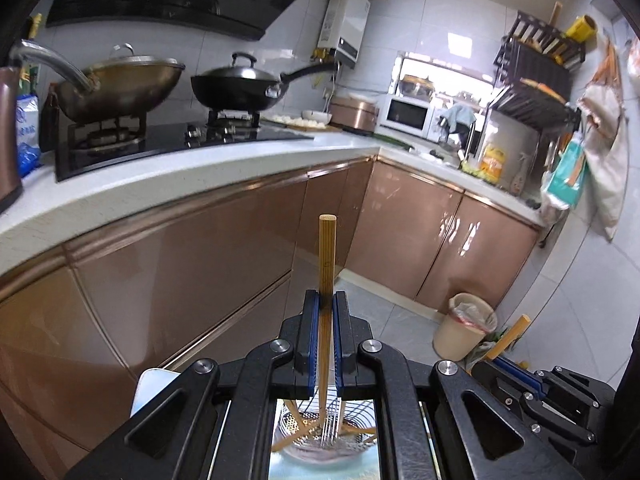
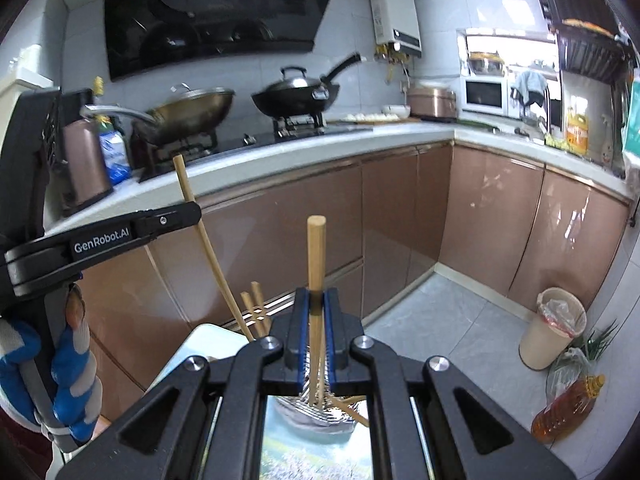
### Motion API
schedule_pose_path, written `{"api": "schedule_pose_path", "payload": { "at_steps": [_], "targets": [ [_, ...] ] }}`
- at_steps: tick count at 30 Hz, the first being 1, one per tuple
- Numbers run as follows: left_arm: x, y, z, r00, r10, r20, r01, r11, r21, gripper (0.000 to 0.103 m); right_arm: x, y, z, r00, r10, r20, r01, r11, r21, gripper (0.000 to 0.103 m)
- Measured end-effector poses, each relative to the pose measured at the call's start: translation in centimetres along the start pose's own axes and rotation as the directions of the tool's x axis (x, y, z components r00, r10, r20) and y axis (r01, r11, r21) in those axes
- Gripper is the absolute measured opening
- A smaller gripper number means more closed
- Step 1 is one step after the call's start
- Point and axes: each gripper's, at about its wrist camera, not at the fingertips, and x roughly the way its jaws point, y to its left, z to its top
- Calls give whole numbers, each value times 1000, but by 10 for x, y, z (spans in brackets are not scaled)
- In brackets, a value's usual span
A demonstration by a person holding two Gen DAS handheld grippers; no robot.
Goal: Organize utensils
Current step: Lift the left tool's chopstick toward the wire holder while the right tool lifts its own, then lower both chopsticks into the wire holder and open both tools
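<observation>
Holding one wooden chopstick each, both tools are mid-transfer. The left tool (image 1: 328,300) is clamped tight on a ridged chopstick (image 1: 327,248) that stands upright between its blue pads; the right tool (image 2: 316,298) is likewise closed on a smooth round chopstick (image 2: 316,252). Below them sits a wire utensil basket (image 1: 324,428) with several more sticks leaning in it, two of which (image 2: 253,308) poke up in the right view. Judging by this, sorting is underway but unfinished: neither held chopstick has reached a resting place, and the basket still needs clearing.
</observation>
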Motion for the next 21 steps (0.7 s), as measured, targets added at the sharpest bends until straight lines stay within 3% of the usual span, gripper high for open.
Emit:
{"api": "schedule_pose_path", "payload": {
  "at_steps": [11,21],
  "targets": [
    [73,10,-28,996,53,-68,-54,998,-17,6,60,-4,-22,998,-10,-64,11,1000,13,7],
    [97,9,-52,986,88,-143,-88,996,10,6,92,1,-51,992,-22,-121,24,1000,17,7]
  ]
}}
